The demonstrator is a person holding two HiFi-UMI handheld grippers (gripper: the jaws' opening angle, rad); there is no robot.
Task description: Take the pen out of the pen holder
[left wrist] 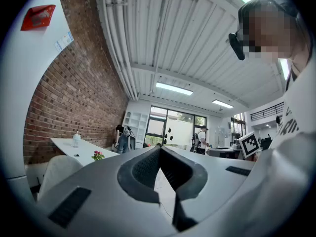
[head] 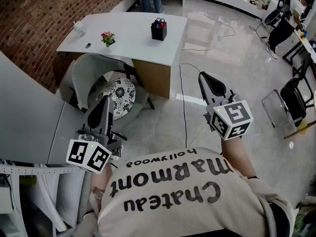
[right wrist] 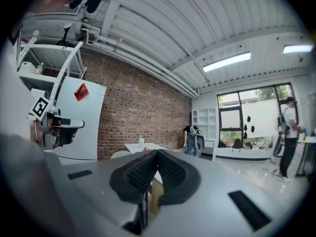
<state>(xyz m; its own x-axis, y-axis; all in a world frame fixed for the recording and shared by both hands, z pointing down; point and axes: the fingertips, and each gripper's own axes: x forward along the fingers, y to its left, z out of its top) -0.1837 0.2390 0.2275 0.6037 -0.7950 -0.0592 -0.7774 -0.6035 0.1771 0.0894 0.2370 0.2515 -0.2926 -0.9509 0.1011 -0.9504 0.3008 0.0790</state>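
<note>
The black pen holder (head: 158, 30), with pens standing in it, sits on the white table (head: 133, 43) far ahead of me, near its right end. Both grippers are held close to my body, well short of the table. My left gripper (head: 104, 101) points level toward the chair; its jaws are shut with nothing between them (left wrist: 159, 150). My right gripper (head: 204, 78) hangs over the floor to the right of the table, jaws shut and empty (right wrist: 157, 153). The pen holder shows in neither gripper view.
On the table also stand a small flower pot (head: 107, 38) and a white bottle (head: 78, 27). A grey chair with a patterned cushion (head: 118, 95) stands before the table. A cable (head: 183, 102) runs over the glossy floor. Black chairs (head: 291, 100) stand at the right.
</note>
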